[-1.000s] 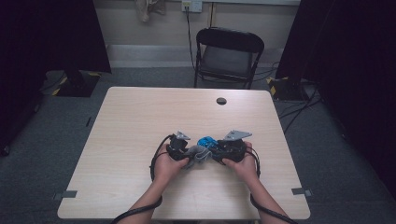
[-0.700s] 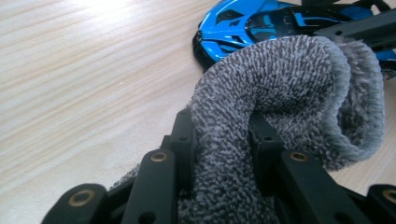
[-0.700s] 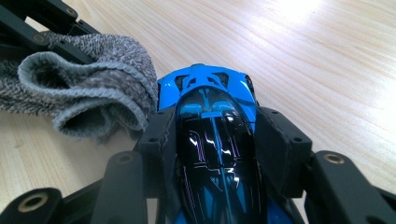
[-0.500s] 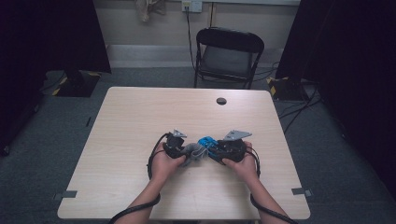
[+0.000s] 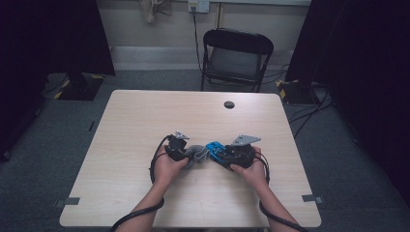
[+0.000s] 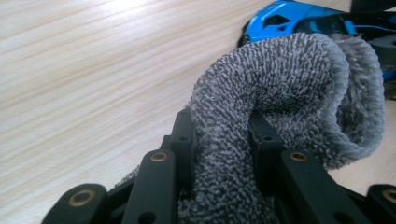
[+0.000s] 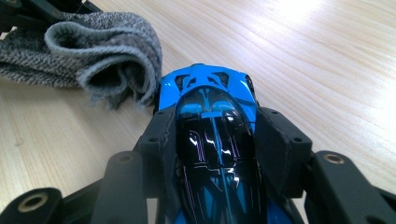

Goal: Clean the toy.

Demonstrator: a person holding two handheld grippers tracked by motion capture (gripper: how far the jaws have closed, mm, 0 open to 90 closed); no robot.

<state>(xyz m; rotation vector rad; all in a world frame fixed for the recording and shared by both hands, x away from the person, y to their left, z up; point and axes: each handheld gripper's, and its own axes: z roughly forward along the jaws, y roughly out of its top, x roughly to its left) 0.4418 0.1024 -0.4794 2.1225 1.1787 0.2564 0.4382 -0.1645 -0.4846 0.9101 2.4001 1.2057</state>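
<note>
A blue and black toy car (image 7: 212, 140) sits on the worktop (image 5: 135, 125) a little toward the near edge and right of the middle, with its sides pinched between the jaws of the right tool (image 5: 227, 155). Its nose points toward a grey terry cloth (image 6: 280, 93), which lies just beside it, touching or nearly touching it. The cloth is bunched into a fold and clamped between the jaws of the left tool (image 5: 189, 155).

The worktop is pale wood-grain laminate, bright with glare in both gripper views. A small dark round disc (image 5: 229, 104) lies near the far edge, well apart from the tools.

Beyond the far edge stands a black folding chair (image 5: 236, 57) on grey carpet (image 5: 43, 145), with a light wall behind it and dark curtains at both sides. Cables run across the floor at the right.

Both forearms come in over the near edge. The left hand (image 5: 167, 166) and right hand (image 5: 249, 169) each grip a tool, the two tools angled inward toward each other.
</note>
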